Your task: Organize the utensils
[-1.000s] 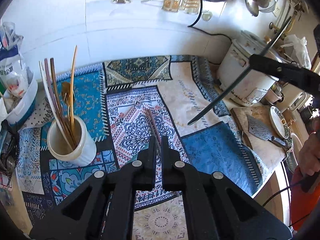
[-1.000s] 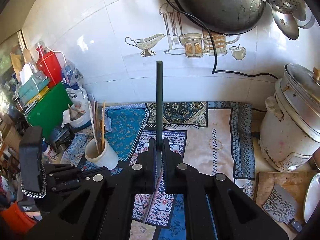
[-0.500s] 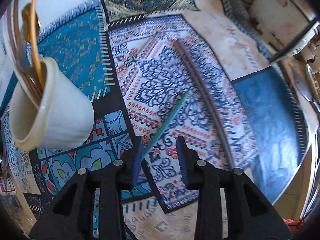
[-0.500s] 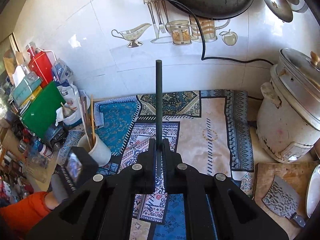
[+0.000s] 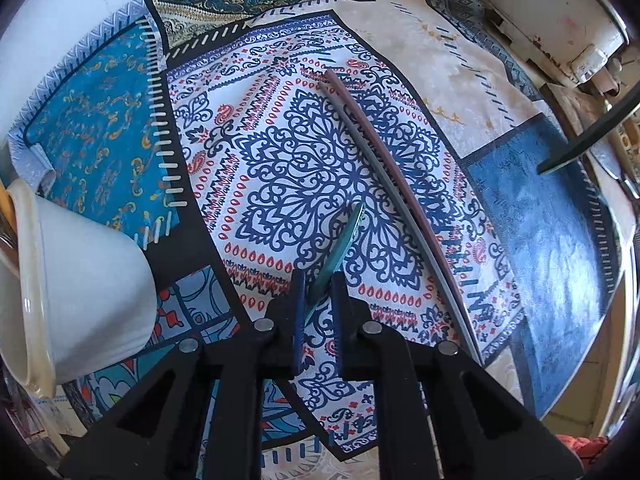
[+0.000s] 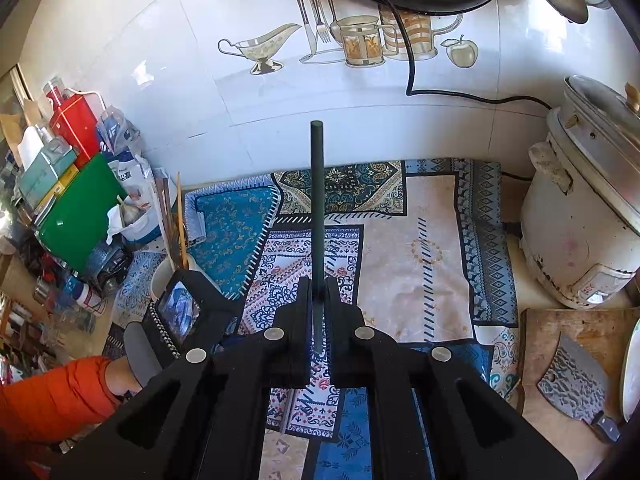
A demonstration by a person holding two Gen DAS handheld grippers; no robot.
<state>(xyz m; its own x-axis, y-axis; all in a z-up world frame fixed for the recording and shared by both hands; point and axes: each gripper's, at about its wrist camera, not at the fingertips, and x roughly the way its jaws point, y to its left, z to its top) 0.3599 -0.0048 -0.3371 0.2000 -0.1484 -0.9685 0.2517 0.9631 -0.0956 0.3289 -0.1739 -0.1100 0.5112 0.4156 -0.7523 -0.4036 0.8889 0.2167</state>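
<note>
Chopsticks lie scattered over a patchwork-patterned cloth (image 5: 532, 240) on the counter. From the left wrist camera, the left gripper (image 5: 319, 280) points steeply down at the cloth, and a teal chopstick (image 5: 344, 240) runs up from between its two fingers; the jaws have just been closing and now stand narrow around the teal stick's near end, though whether the pads actually press it cannot be told. Just right of it, a grey chopstick (image 5: 376, 168) and a reddish-brown chopstick (image 5: 396, 172) lie side by side in a long diagonal across the blue-and-white panel. A cream ceramic utensil holder (image 5: 80, 300) stands at the left edge of that view, near the gripper, with several sticks rising from it.

The right gripper (image 6: 318, 284) is clamped tight on a dark green chopstick (image 6: 317, 200), which stands straight up out of the jaws above the cloth. A white rice cooker (image 6: 580, 216) sits at the right, and a cleaver (image 6: 576, 384) rests on a wooden cutting board (image 6: 560, 324) beside it. An orange sleeve (image 6: 52, 396) shows at the lower left, behind the left gripper's handle.
</note>
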